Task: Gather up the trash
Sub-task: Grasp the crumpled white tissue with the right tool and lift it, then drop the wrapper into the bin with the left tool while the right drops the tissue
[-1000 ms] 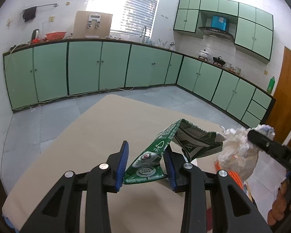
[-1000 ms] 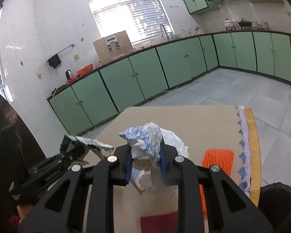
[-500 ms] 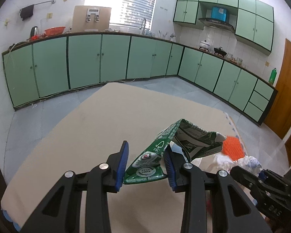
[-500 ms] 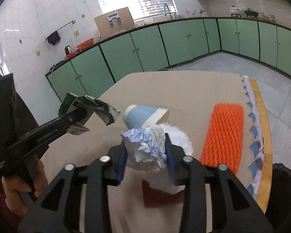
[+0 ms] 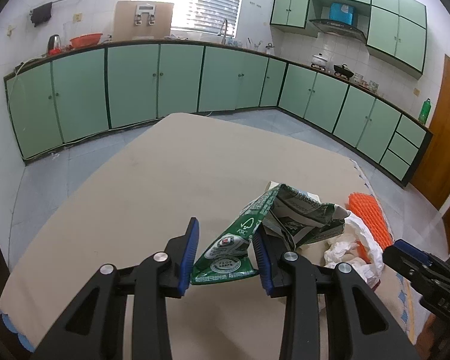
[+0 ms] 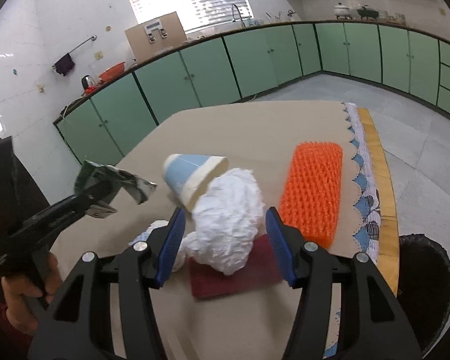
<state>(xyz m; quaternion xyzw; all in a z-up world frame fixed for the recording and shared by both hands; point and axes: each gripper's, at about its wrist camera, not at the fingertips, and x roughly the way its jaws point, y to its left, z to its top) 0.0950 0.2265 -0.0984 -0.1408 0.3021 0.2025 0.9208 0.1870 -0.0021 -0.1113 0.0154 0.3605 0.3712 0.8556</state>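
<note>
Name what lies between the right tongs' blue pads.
In the right wrist view, a crumpled white paper wad sits between the right tongs, whose pads stand clear of it, over a dark red cloth.

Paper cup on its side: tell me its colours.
The paper cup is light blue with cream bands, clearest in the right wrist view.

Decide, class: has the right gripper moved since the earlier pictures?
Yes. The right gripper has sunk toward the table: the green cabinets sit higher in its view. Its jaws have just been opening, with crumpled white paper between them, unpressed.
</note>
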